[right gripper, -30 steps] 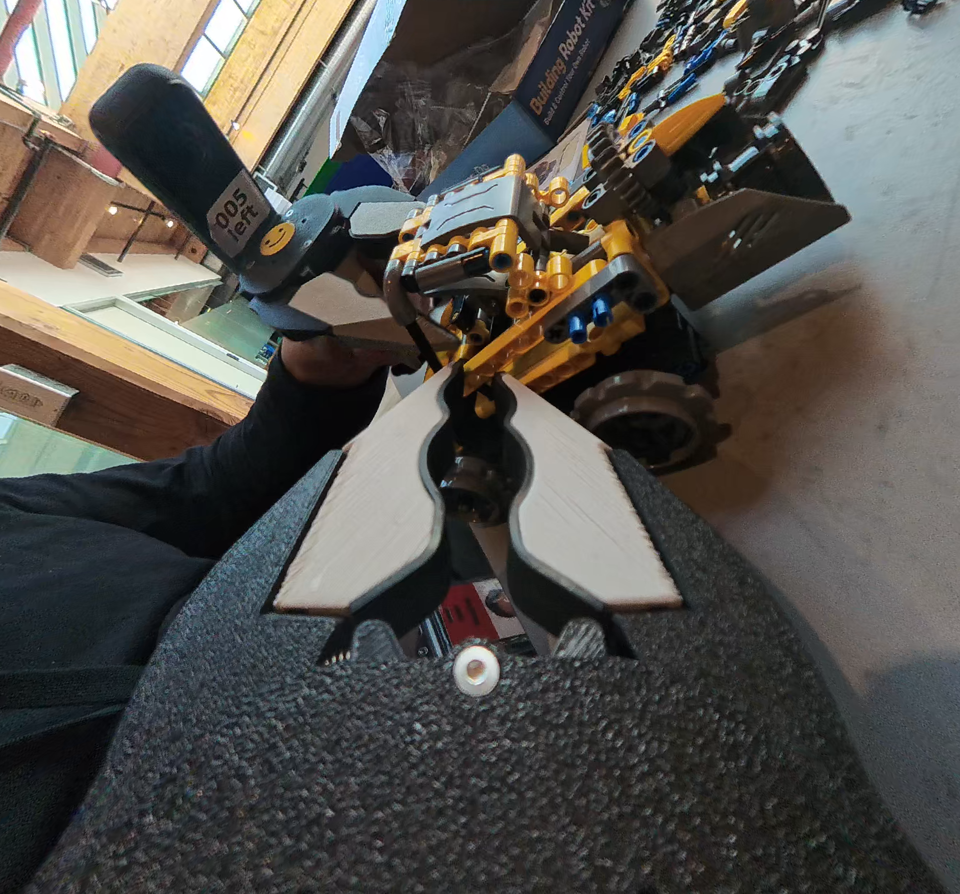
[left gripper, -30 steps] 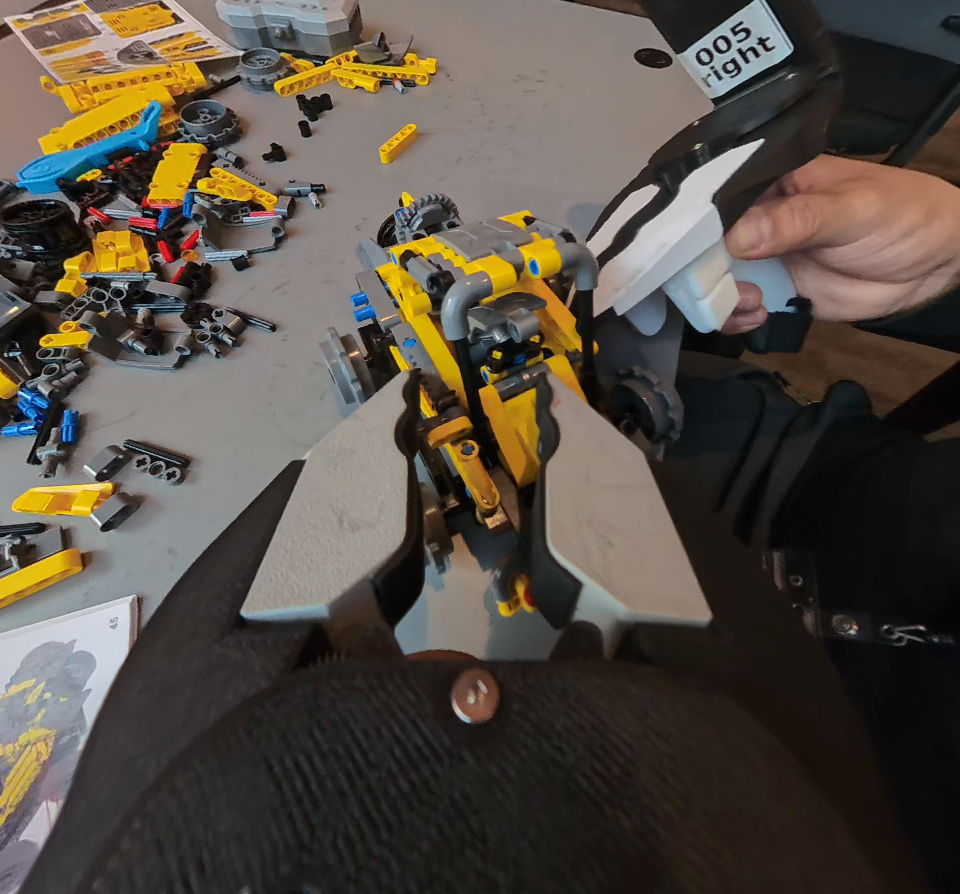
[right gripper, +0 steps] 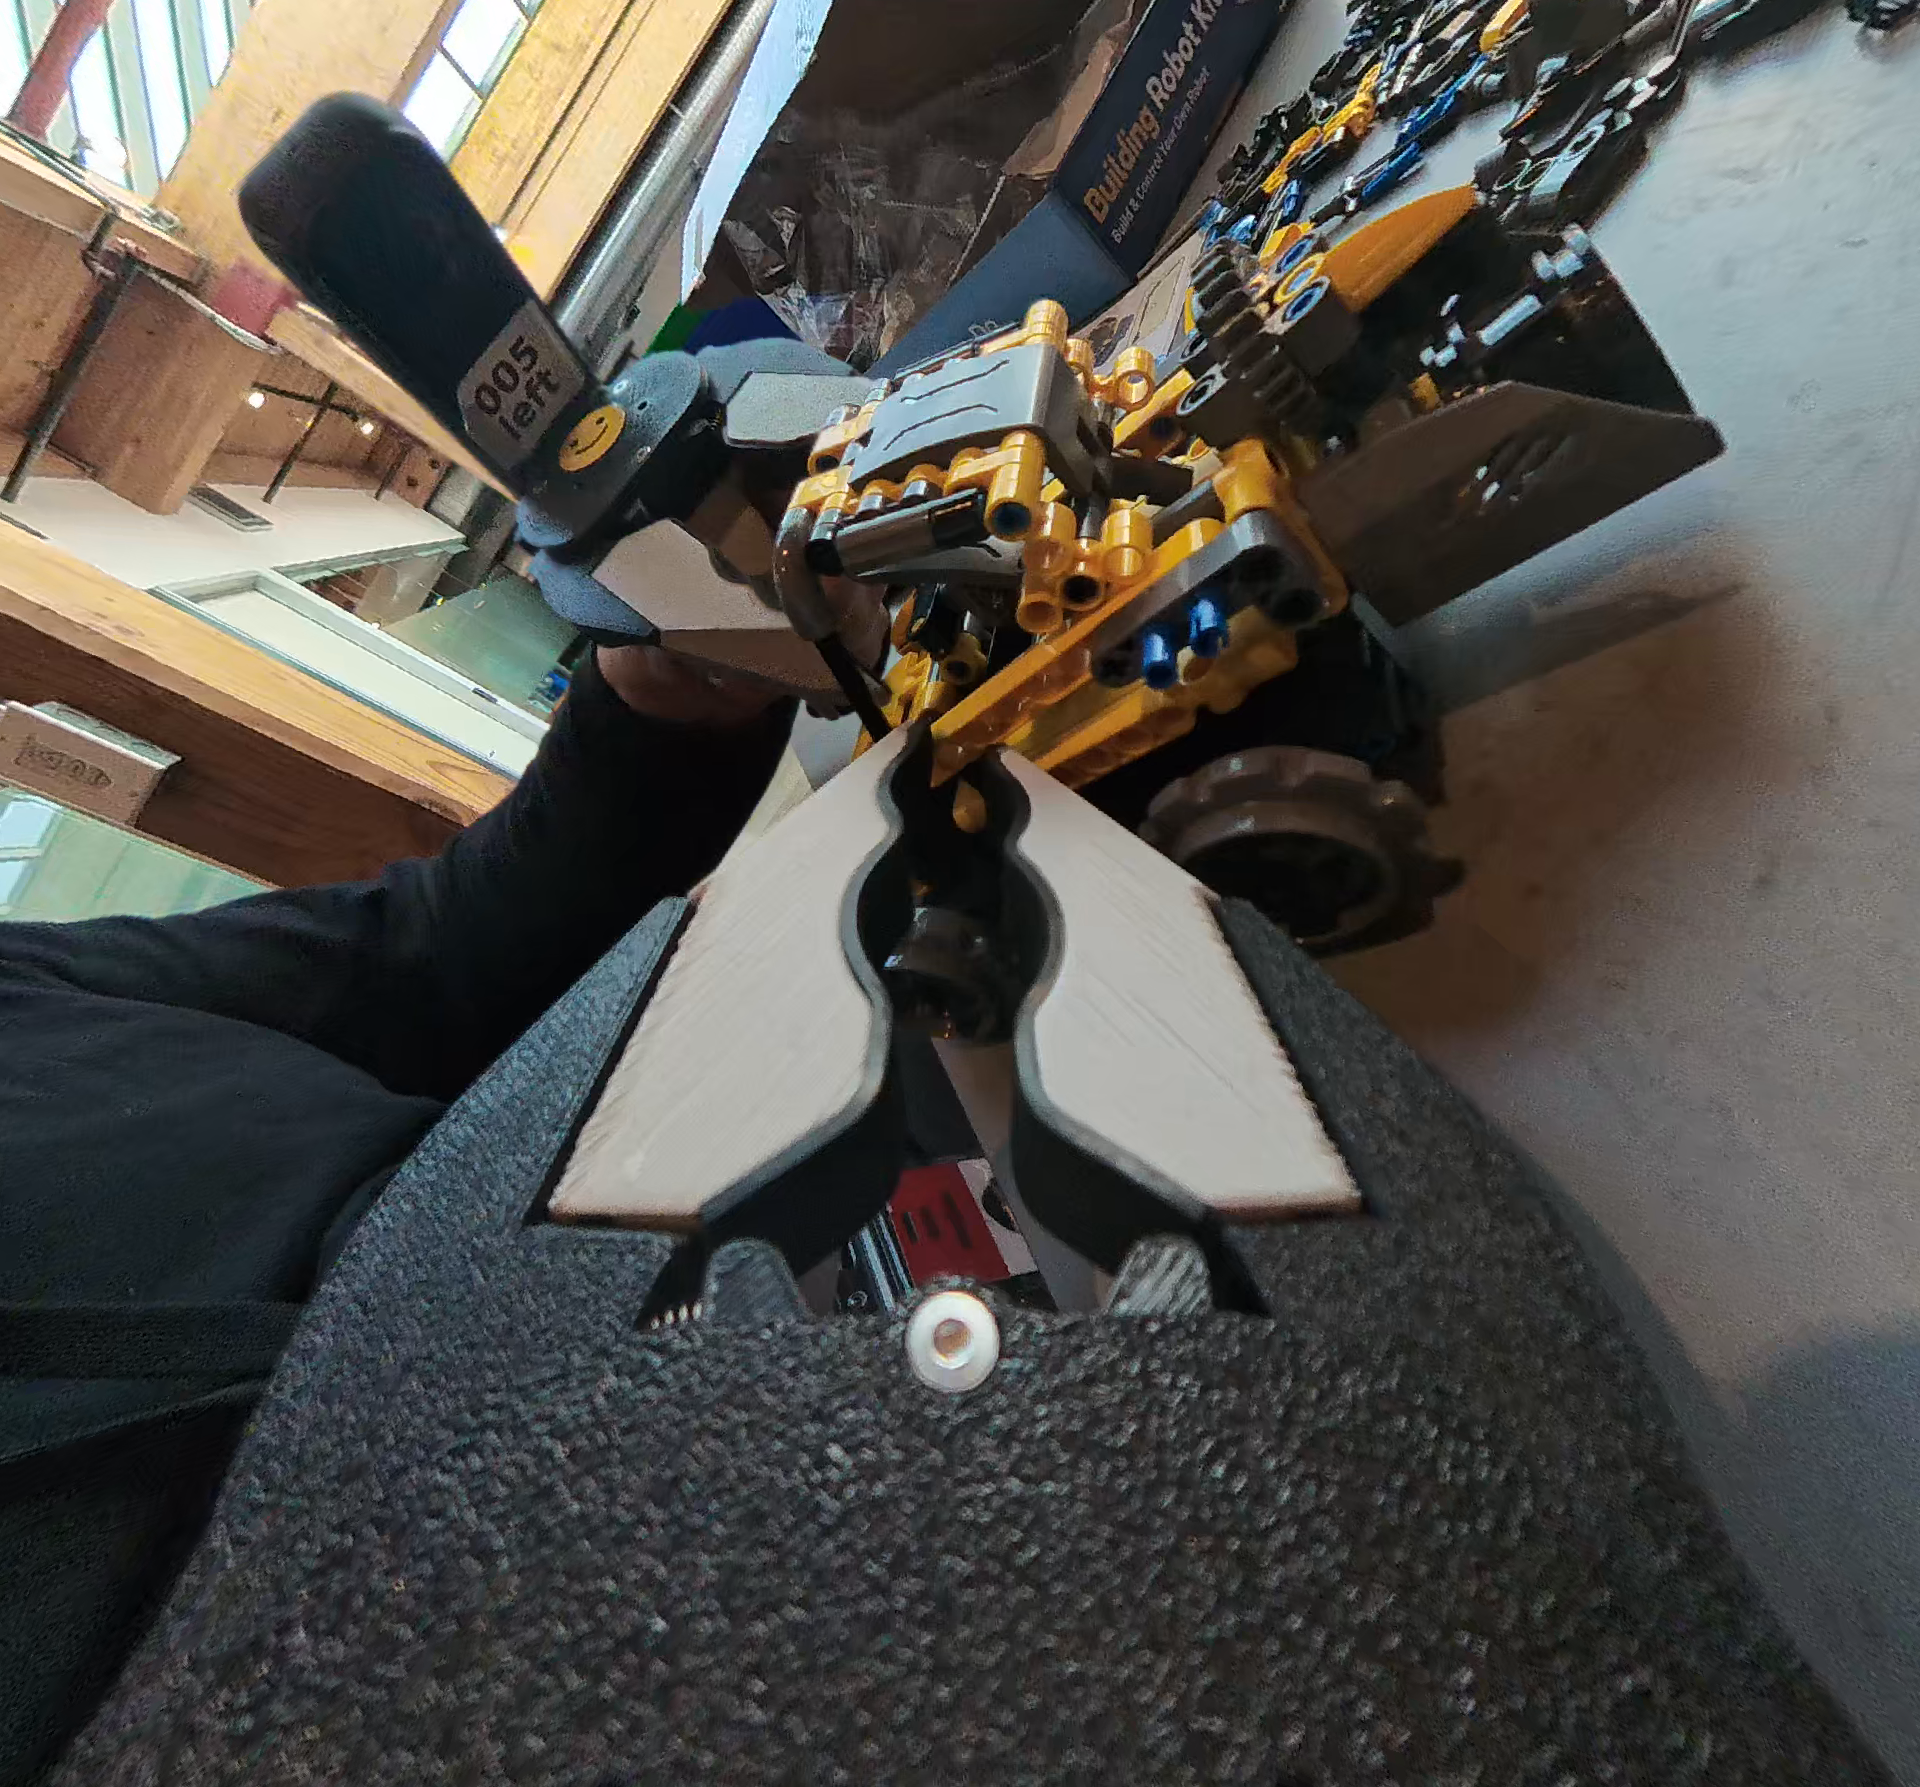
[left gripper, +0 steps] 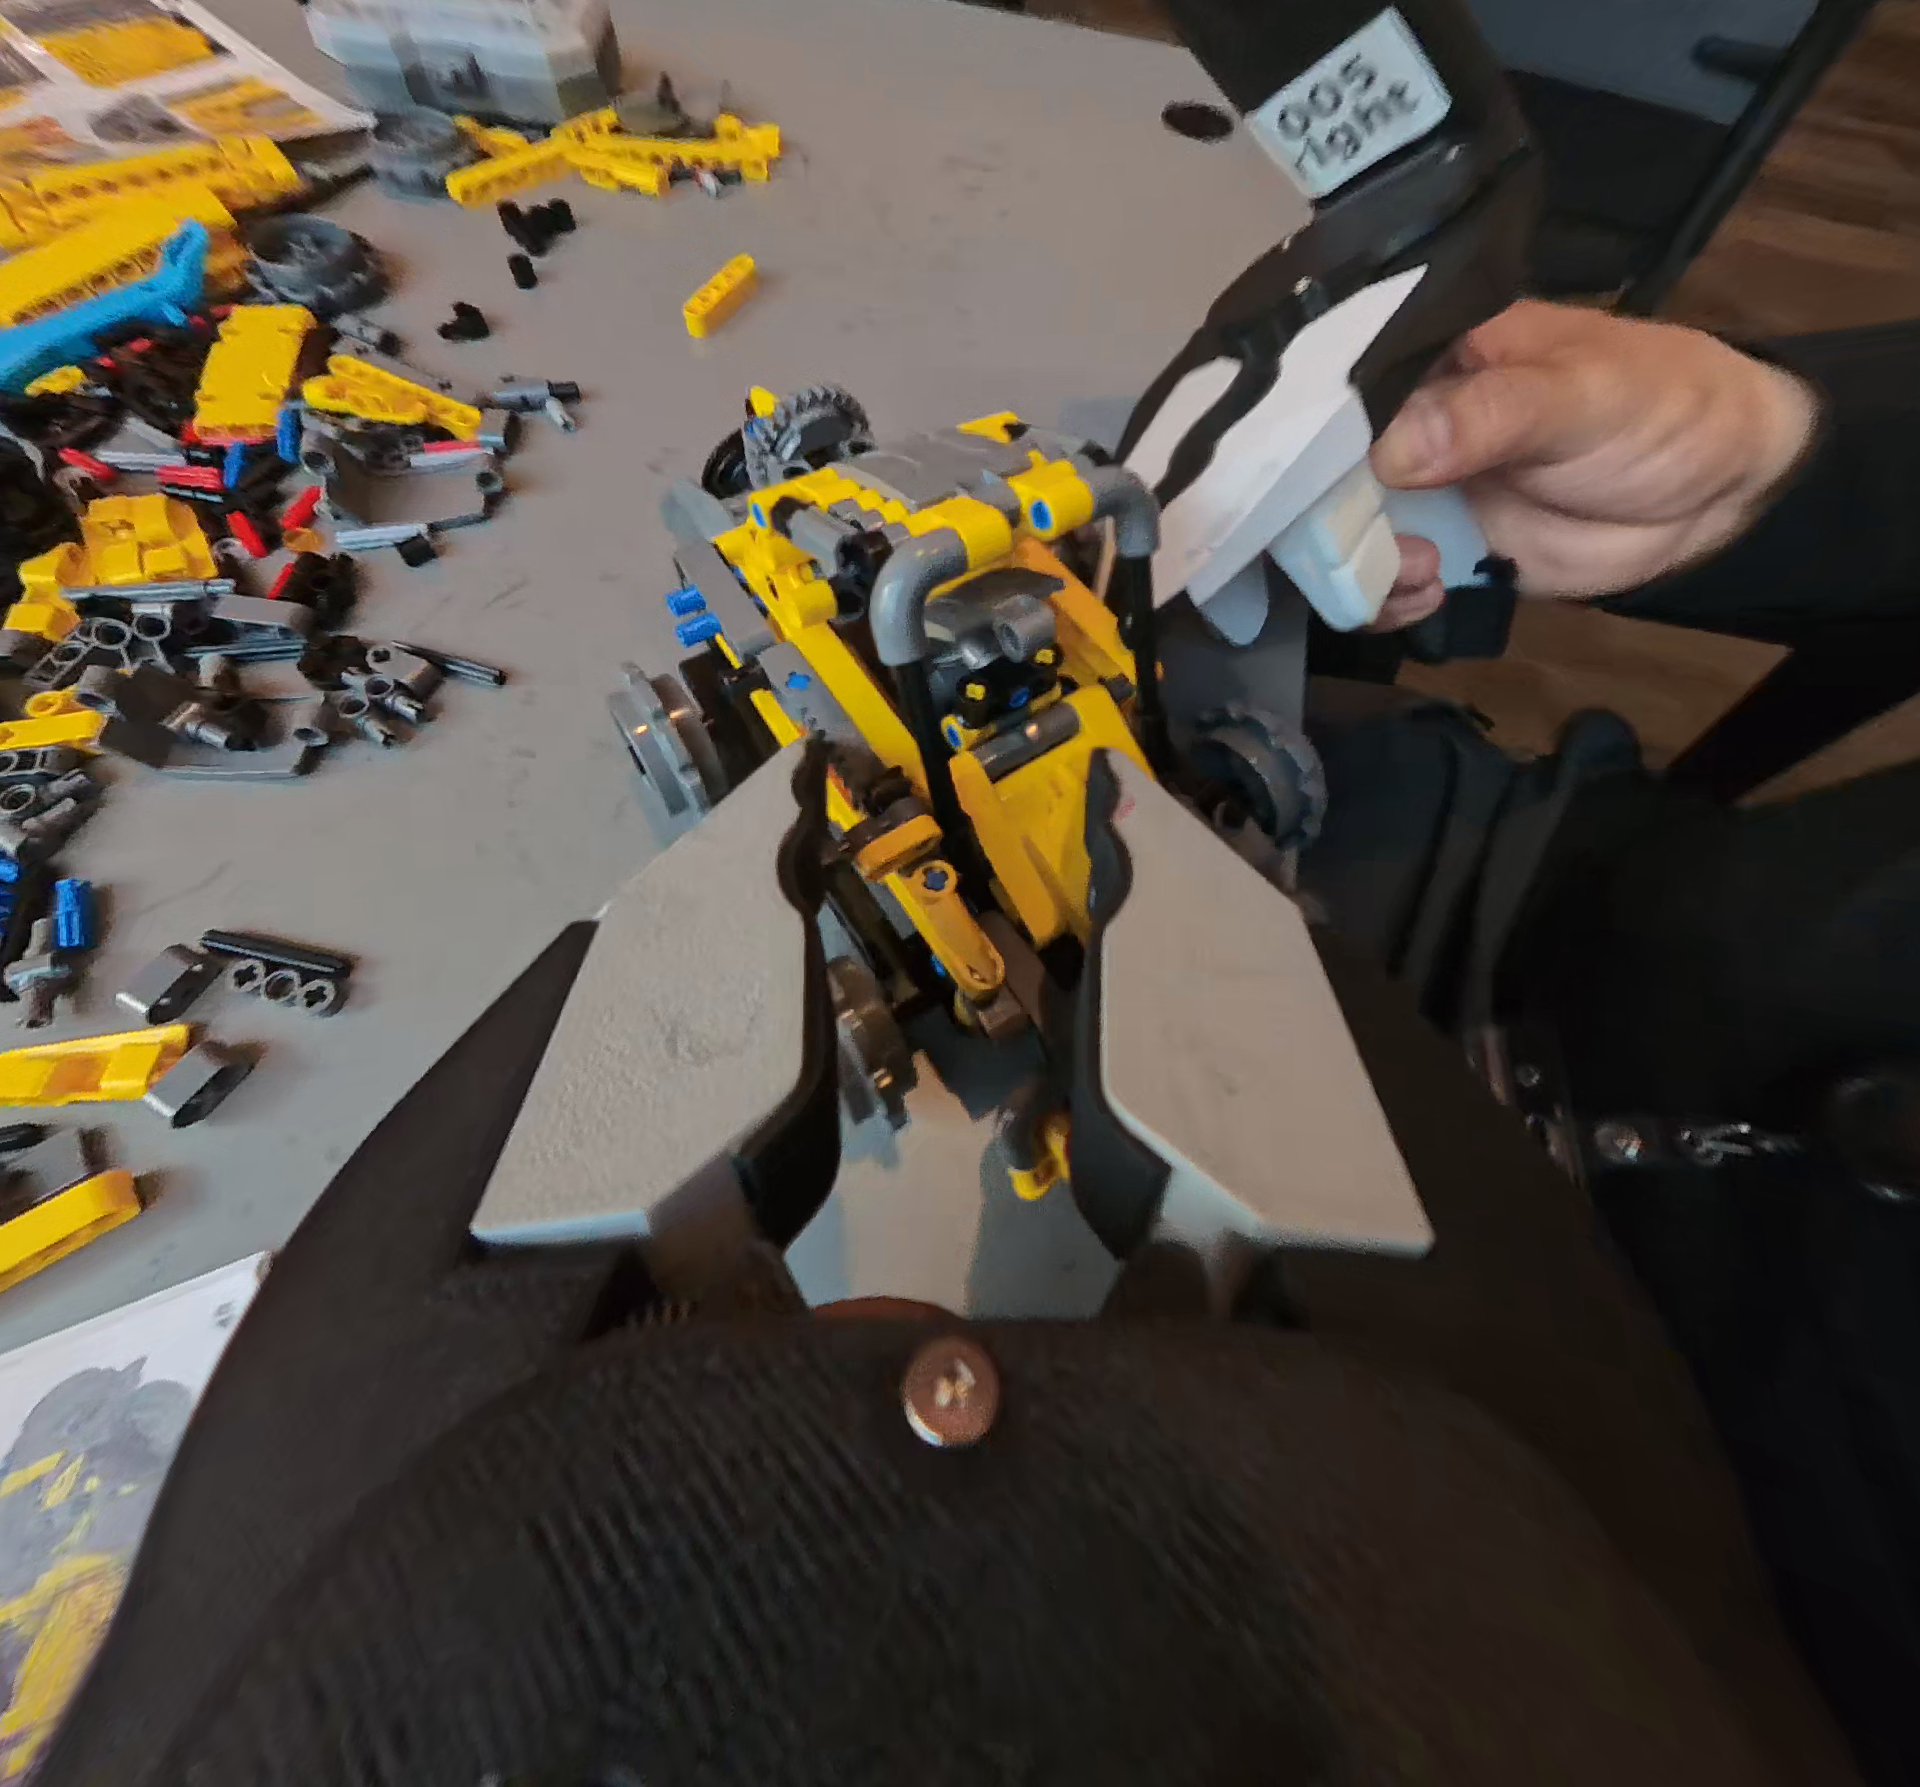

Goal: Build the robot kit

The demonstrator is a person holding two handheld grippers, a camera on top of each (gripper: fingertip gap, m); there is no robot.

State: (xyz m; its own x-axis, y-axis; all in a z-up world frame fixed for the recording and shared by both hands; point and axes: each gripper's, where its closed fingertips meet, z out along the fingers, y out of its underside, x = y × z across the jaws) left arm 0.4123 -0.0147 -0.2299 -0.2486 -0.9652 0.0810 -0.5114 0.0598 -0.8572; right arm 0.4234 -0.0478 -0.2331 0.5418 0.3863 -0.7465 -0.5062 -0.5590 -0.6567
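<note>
A half-built yellow and grey brick vehicle (left gripper: 935, 615) stands on the grey table (left gripper: 987, 231). My left gripper (left gripper: 956, 781) is shut on the vehicle's yellow rear end. The vehicle also shows in the right wrist view (right gripper: 1060, 542), with a dark wheel (right gripper: 1288, 854) on the table. My right gripper (right gripper: 956, 761) is nearly closed against the vehicle's side and holds a small black round part (right gripper: 945, 968) in the hollow of its jaws. Its white fingers (left gripper: 1268, 459) show at the vehicle's right side, held by a person's hand (left gripper: 1590, 449).
Many loose yellow, black, grey and blue parts (left gripper: 208, 490) cover the table's left. A grey battery box (left gripper: 457, 44) and a leaflet (left gripper: 156, 64) lie at the back, a booklet (left gripper: 94, 1477) at the front left. A dark kit box (right gripper: 1164, 127) stands behind.
My left gripper has turned slightly with the vehicle, so the table parts sit a little further left in its view. Both grips are unchanged.
</note>
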